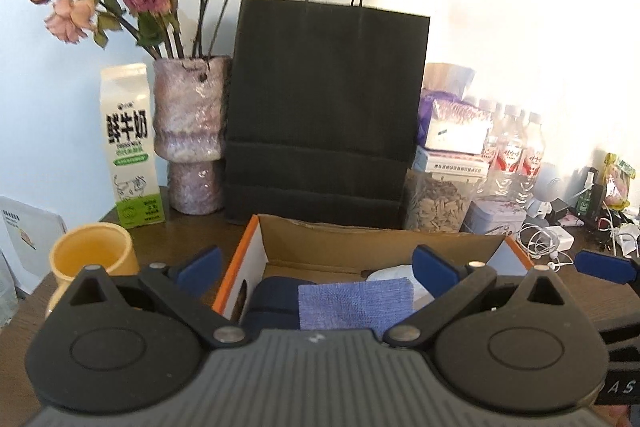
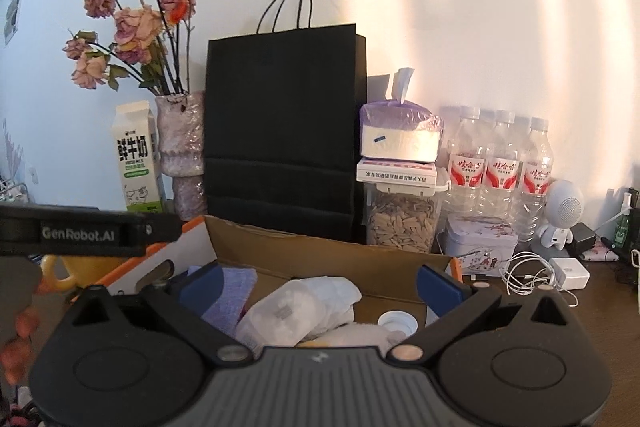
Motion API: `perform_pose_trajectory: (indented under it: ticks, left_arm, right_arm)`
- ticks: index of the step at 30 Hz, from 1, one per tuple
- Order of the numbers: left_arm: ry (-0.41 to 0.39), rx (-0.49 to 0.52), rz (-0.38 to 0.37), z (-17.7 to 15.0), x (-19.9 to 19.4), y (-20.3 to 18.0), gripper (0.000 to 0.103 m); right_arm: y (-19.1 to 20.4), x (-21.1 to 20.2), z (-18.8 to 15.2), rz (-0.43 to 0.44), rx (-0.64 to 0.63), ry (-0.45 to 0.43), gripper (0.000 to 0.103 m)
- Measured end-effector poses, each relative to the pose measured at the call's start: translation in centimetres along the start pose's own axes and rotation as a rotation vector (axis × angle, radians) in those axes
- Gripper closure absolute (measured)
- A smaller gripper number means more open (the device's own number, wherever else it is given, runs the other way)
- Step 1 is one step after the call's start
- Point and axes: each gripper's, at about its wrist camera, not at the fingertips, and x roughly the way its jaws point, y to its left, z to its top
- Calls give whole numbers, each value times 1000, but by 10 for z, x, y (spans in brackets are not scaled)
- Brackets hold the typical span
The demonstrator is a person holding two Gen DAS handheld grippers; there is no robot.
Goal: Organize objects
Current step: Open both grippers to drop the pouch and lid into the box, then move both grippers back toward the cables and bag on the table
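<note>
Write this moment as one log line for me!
left tool: open, empty | right tool: open, empty | both over cardboard box | purple cloth inside

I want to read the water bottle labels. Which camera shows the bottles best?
The right wrist view: the water bottles stand clear and evenly lit, red labels facing the camera. In the left wrist view they sit farther off, washed out by glare.

Your left gripper (image 1: 316,265) and right gripper (image 2: 318,285) match: ribbed grey body, black linkage arms on round black housings, silver pivot pins, blue pads on the jaws. White "GenRobot.AI" lettering marks the left one's black side; the blurred shapes beneath it may be your fingertips (image 2: 18,347).
</note>
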Motion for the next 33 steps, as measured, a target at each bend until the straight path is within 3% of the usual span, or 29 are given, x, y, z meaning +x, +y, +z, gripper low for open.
perform_pose_trajectory:
  ticks: [21, 33]
  left_arm:
    - [-48, 3, 19, -12, -149, 20, 0]
    - [10, 5, 20, -63, -197, 37, 0]
  right_arm:
    - [34, -141, 1, 7, -33, -65, 0]
    - [49, -183, -45, 41, -29, -3, 0]
